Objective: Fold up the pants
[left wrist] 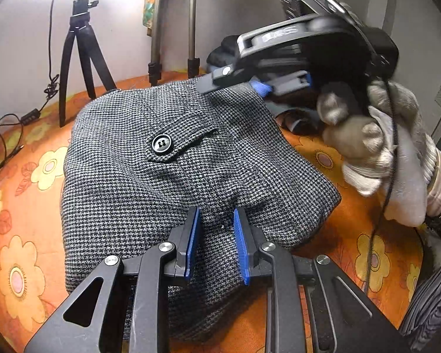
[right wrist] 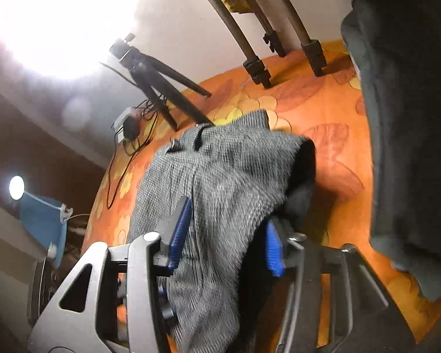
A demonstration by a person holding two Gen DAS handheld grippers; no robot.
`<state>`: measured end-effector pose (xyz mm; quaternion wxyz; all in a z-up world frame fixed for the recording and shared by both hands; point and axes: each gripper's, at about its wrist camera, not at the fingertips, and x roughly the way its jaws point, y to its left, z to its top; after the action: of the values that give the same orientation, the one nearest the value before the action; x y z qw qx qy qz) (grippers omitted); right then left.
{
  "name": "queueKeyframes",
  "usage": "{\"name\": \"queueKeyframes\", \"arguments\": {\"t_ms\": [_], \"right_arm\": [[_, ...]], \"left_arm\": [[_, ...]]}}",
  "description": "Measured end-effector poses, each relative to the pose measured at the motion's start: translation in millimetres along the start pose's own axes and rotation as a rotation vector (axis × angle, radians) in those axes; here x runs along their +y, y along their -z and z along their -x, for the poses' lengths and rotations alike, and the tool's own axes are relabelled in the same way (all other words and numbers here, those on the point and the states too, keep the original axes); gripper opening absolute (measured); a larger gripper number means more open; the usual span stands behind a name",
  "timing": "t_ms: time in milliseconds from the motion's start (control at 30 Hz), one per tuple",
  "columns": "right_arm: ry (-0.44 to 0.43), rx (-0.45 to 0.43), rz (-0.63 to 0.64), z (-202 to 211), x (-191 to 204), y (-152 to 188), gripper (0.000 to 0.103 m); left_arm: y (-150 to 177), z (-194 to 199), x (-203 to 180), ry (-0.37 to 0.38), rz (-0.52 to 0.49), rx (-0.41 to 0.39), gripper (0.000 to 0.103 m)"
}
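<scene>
Grey houndstooth pants [left wrist: 150, 182] lie bunched on an orange floral sheet [left wrist: 29, 206], back pocket flap and black button [left wrist: 161, 144] facing up. My left gripper [left wrist: 216, 235] pinches a ridge of the cloth at the near edge between its blue pads. At the far edge a gloved hand [left wrist: 382, 141] holds my right gripper [left wrist: 238, 83] against the cloth. In the right wrist view the pants [right wrist: 220, 170] rise in a blurred fold between the right gripper's [right wrist: 226, 235] pads and drape over its right finger, showing dark lining.
A small black tripod [left wrist: 79, 58] and the legs of a bigger tripod [left wrist: 173, 35] stand at the back by the wall, under a glaring lamp. Cables [left wrist: 11, 135] trail at the left. A dark heap of clothes [right wrist: 405, 117] lies to the right of the pants.
</scene>
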<state>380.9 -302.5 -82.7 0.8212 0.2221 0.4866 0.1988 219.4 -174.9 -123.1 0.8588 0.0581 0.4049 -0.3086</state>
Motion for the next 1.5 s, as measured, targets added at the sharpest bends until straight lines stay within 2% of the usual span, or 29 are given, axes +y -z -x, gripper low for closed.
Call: {"name": "queueKeyframes", "arguments": {"t_ms": [67,133,233,300,367,467,500,567,633,667,733,867,967,1033,1100,1167,1233,1367,1433,1500], "right_arm": [[0.046,-0.003,0.058,-6,18,-2,0.010],[0.093,-0.038,0.167,-1,45,-6,0.008],[0.156,-0.102,0.292,16,66,-24,0.007],[0.195,-0.099,0.289,14,56,-40,0.007],[0.227,-0.061,0.281,1,43,-46,0.007],[0.262,0.034,0.282,-26,22,-41,0.007],[0.266,0.051,0.268,-31,15,-38,0.007],[0.252,0.067,0.231,-34,3,-33,0.008],[0.235,0.063,0.200,-28,-2,-32,0.013],[0.233,0.055,0.185,-23,-2,-33,0.019],[0.252,0.023,0.187,-5,4,-32,0.023],[0.327,-0.045,0.289,28,46,-8,0.026],[0.412,-0.081,0.427,37,77,17,0.033],[0.471,-0.067,0.471,26,78,16,0.033],[0.478,-0.032,0.399,16,64,2,0.032],[0.395,-0.021,0.315,16,49,-8,0.032],[0.373,-0.014,0.306,14,43,-11,0.032],[0.441,0.027,0.291,-7,22,-20,0.032],[0.489,0.049,0.266,-18,7,-25,0.029],[0.473,0.052,0.232,-20,0,-26,0.028]], "left_arm": [[-2,4,0,0.000,0.007,-0.005,0.023],[-4,16,1,0.011,0.024,-0.039,0.033],[-6,33,-2,-0.026,0.008,-0.113,0.049],[-6,29,0,-0.024,0.010,-0.102,0.049],[-4,17,6,-0.010,0.038,-0.065,0.049],[3,7,7,0.035,0.056,-0.018,0.049],[3,8,9,0.074,0.049,0.000,0.049],[3,19,11,0.095,0.039,-0.003,0.049],[1,37,20,0.109,0.054,-0.023,0.049],[-1,45,26,0.093,0.054,-0.035,0.049],[-9,61,47,0.038,0.062,-0.069,0.049],[-24,69,88,-0.009,0.123,-0.090,0.049],[-38,52,105,-0.040,0.155,-0.067,0.049],[-44,33,106,-0.034,0.171,-0.034,0.049],[-49,16,102,-0.020,0.164,-0.012,0.049],[-55,1,94,-0.032,0.150,0.003,0.049],[-59,-15,87,-0.061,0.124,0.020,0.049],[-64,-33,89,-0.093,0.140,0.042,0.049],[-65,-37,92,-0.100,0.155,0.053,0.049],[-67,-33,91,-0.113,0.149,0.053,0.049]]}}
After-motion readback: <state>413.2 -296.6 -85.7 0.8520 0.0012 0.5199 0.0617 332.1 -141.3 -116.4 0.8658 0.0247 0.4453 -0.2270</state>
